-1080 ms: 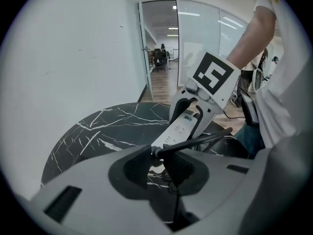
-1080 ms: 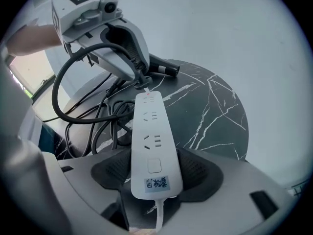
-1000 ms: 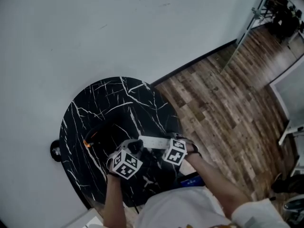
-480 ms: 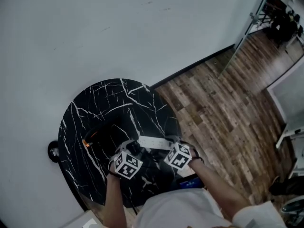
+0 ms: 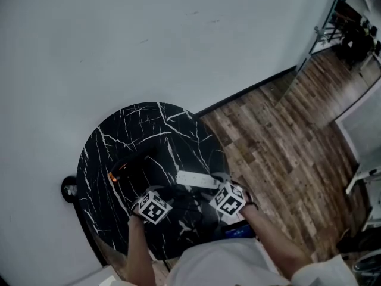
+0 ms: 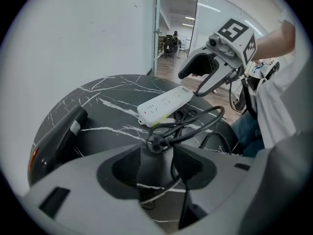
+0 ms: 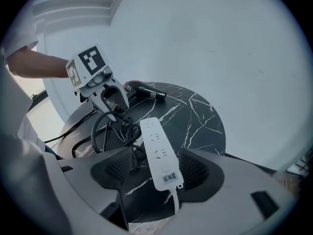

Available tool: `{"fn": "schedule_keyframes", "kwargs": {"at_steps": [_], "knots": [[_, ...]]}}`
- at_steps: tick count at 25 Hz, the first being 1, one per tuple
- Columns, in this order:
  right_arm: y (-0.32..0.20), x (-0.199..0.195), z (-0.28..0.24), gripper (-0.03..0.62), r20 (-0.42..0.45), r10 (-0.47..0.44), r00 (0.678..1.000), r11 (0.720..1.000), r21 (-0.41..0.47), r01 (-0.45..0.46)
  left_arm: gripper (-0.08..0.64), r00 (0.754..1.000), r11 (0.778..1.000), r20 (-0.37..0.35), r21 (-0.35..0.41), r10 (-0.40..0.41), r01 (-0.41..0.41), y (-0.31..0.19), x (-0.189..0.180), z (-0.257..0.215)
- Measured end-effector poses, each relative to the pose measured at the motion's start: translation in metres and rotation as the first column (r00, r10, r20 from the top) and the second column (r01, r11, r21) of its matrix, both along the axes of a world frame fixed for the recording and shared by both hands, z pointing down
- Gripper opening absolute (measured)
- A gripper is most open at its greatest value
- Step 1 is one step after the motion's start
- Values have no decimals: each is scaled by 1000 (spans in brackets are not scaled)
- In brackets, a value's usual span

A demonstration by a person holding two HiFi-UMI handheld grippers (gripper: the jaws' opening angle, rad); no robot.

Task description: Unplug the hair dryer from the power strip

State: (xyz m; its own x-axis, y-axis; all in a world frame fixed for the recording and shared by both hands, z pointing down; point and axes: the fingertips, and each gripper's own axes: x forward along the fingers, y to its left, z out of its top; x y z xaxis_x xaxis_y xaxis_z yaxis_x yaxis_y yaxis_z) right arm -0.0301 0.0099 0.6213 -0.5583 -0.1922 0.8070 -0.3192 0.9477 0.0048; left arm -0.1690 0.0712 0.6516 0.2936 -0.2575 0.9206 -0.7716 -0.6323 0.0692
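Now: plug out of the strip, both sets of fingers released

Left gripper (image 6: 155,155): fingers (image 6: 195,166) stand wide apart and have just been opening. The black plug (image 6: 155,143) lies on the surface right at their tips, in line with the gap, and the pads are not on it. Its cable (image 6: 200,119) runs off to the right in that view and joins a loose tangle just beside the strip.

Right gripper (image 7: 156,163): fingers (image 7: 120,166) are apart too. The label end of the white power strip (image 7: 157,148) shows in the gap between them. There is clear space on its left side. Its right edge lines up with the other pad, and I can't tell if they touch. No squeeze visible. In the left gripper view this gripper hangs over the strip's far end. A white lead leaves the strip at the label end.

The strip lies on the round black marbled surface (image 5: 149,130), on the person's side of it. In the head view it sits between the two grippers, with its sockets facing up.

Hair dryer (image 7: 144,89): black, lying on the left part of the surface, well apart from the strip. It has an orange patch at one end. In the head view it is beyond and to the left of the left gripper.

Outward: a white wall runs behind the surface, with wood floor (image 5: 280,136) to the right. The person's forearms come in from the bottom edge.
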Motion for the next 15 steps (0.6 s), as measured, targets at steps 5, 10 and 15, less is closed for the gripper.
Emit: {"fn": "schedule_keyframes", "kwargs": {"at_steps": [5, 10, 15], "knots": [[3, -4, -14, 282, 36, 15, 999, 1000, 25, -16, 190, 998, 998, 4, -18, -63, 63, 16, -19, 2], [-4, -8, -40, 282, 122, 77, 990, 996, 38, -82, 190, 975, 967, -16, 120, -223, 224, 8, -48, -24], [-13, -16, -78, 282, 245, 132, 960, 987, 60, -151, 190, 910, 861, -170, 297, -377, 412, -12, -64, -84]]}}
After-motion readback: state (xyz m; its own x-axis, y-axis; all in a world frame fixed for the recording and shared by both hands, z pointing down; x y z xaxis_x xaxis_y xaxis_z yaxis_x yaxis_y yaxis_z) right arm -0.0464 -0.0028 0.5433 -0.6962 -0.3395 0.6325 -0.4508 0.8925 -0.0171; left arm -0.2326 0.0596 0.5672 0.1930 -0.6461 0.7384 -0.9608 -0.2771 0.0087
